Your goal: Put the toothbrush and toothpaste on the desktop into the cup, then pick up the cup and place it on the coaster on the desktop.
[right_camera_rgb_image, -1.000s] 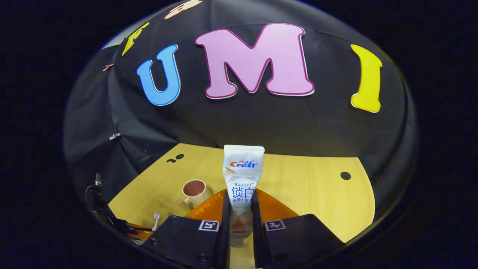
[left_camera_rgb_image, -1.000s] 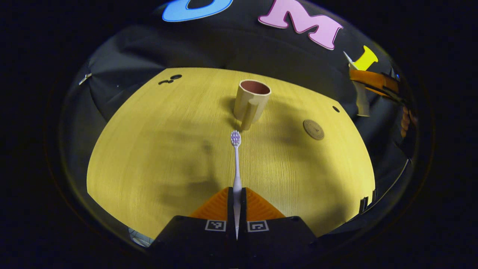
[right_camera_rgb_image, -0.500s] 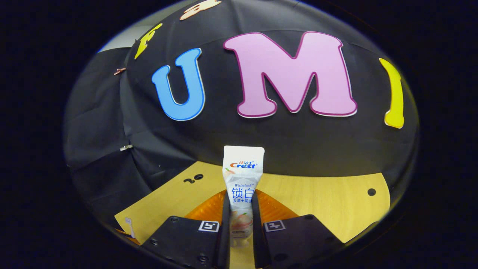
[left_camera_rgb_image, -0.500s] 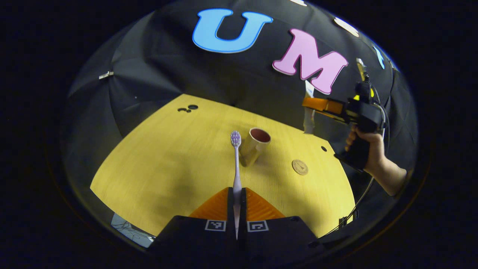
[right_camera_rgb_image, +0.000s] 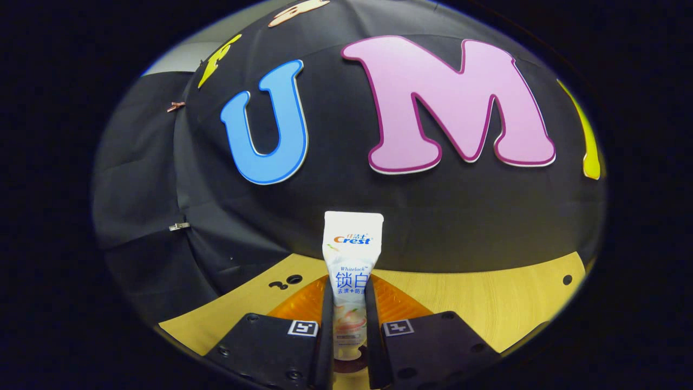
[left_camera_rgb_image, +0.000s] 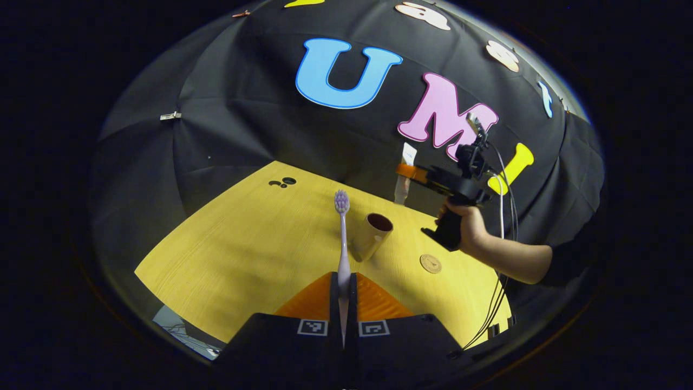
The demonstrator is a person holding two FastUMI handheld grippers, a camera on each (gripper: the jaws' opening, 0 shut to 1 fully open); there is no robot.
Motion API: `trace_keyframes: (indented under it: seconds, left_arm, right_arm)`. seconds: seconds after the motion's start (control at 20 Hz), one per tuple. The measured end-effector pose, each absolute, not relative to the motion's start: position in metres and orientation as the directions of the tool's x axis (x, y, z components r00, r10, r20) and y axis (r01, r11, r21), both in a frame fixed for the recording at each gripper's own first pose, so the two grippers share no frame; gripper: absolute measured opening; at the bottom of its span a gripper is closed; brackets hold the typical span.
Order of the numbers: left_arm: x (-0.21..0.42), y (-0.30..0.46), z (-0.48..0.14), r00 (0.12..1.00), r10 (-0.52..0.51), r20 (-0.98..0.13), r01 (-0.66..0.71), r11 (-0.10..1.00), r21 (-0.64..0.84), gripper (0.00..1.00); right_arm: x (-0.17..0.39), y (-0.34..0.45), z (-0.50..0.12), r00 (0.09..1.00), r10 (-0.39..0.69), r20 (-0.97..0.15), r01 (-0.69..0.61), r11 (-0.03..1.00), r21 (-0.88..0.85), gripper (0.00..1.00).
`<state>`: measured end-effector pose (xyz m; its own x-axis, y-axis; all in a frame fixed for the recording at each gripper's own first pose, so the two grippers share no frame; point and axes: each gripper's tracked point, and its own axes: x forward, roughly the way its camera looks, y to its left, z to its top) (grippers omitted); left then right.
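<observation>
Working from the desktop (left_camera_rgb_image: 243, 244) down to the small things, you have the wooden surface spread below both tools, with the cup (left_camera_rgb_image: 371, 235) standing upright near its middle, mouth open and nothing visible inside it, and the round coaster (left_camera_rgb_image: 431, 264) lying flat just to one side of it, apart from it and bare. Your right gripper (right_camera_rgb_image: 346, 325) is closed tight on the toothpaste (right_camera_rgb_image: 352, 254), both fingers pressing the lower part of the tube so that its flat crimped end stands up ahead of the camera; in the left gripper view you can see that same tool, held in your hand (left_camera_rgb_image: 470, 230), carrying the tube in the air above and behind the cup. Your left gripper (left_camera_rgb_image: 343, 287) is clamped on the toothbrush (left_camera_rgb_image: 342, 238), both fingers pinching the lower handle, the bristle head pointing up and away, near the cup's rim in that view but clear of it. You are, I judge, in the first step: both items are lifted and neither is in the cup. The next move calls for bringing one item over the open mouth, tipping it to point downward, lowering it inside and only then letting go; take them one at a time so the tools don't crowd each other.
</observation>
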<state>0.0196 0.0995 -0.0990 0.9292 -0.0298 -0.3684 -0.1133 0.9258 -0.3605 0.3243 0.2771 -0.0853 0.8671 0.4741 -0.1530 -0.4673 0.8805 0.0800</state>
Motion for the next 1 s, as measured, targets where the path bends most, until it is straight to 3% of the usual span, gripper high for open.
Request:
trace_keyframes:
  seconds: [0.4,0.45,0.5,0.8,0.9,1.0]
  left_arm:
    - [0.035,0.105,-0.096,0.946,-0.031,-0.323,-0.114,0.901,-0.42,0.06]
    - [0.037,0.104,-0.096,0.946,-0.036,-0.323,-0.108,0.903,-0.416,0.06]
    - [0.039,0.103,-0.098,0.944,-0.04,-0.327,-0.102,0.908,-0.406,0.06]
    - [0.044,0.093,-0.11,0.932,-0.059,-0.358,-0.09,0.919,-0.384,0.06]
    - [0.04,0.089,-0.115,0.926,-0.065,-0.371,-0.089,0.919,-0.384,0.06]
    - [0.037,0.085,-0.119,0.923,-0.07,-0.378,-0.085,0.921,-0.38,0.06]
  right_arm:
    - [0.327,0.287,-0.152,0.866,0.456,-0.204,-0.463,0.886,0.014,0.29]
    - [0.325,0.287,-0.159,0.864,0.458,-0.21,-0.468,0.884,0.003,0.24]
    - [0.324,0.286,-0.165,0.866,0.45,-0.218,-0.462,0.887,-0.006,0.29]
    - [0.32,0.278,-0.2,0.853,0.428,-0.299,-0.442,0.897,0.023,0.35]
    - [0.313,0.278,-0.2,0.843,0.44,-0.31,-0.455,0.89,0.026,0.48]
    - [0.307,0.275,-0.193,0.841,0.447,-0.304,-0.458,0.888,0.037,0.82]
